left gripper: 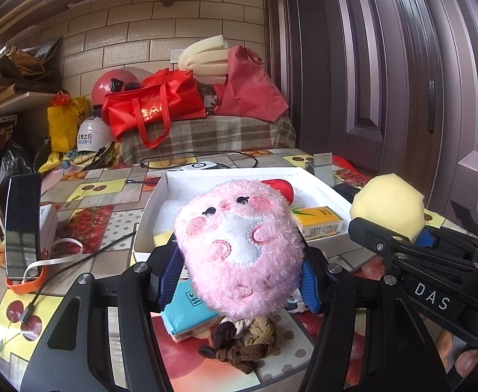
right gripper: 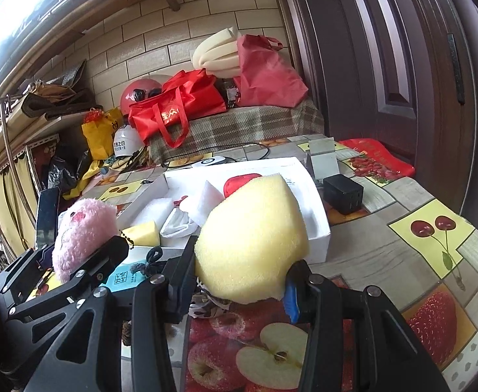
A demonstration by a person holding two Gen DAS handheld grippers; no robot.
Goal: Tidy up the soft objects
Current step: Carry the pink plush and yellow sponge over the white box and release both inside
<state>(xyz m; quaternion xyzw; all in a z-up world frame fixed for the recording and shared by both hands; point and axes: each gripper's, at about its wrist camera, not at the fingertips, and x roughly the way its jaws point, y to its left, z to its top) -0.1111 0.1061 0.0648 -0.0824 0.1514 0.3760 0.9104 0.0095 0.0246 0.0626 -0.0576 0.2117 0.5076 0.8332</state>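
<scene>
Pink plush toy [left gripper: 239,248] in left gripper [left gripper: 239,271]; yellow sponge [right gripper: 255,238] in right gripper [right gripper: 242,277].

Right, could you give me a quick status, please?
Left gripper shut on pink plush. Right gripper shut on yellow sponge. White box ahead, partly filled.

Fruit-print table [right gripper: 418,202], white box [right gripper: 320,228], phone [left gripper: 23,222] (propped), hair ties [left gripper: 245,343]

The plush [left gripper: 239,248] hides much of the white box's [left gripper: 320,183] inside and most of a red thing [left gripper: 281,187] there. Print on the teal packet [left gripper: 190,310] — partly under the plush — is too small to read. The sponge [right gripper: 255,238] covers the box's near wall — and the right gripper's [right gripper: 239,277] pads.
</scene>
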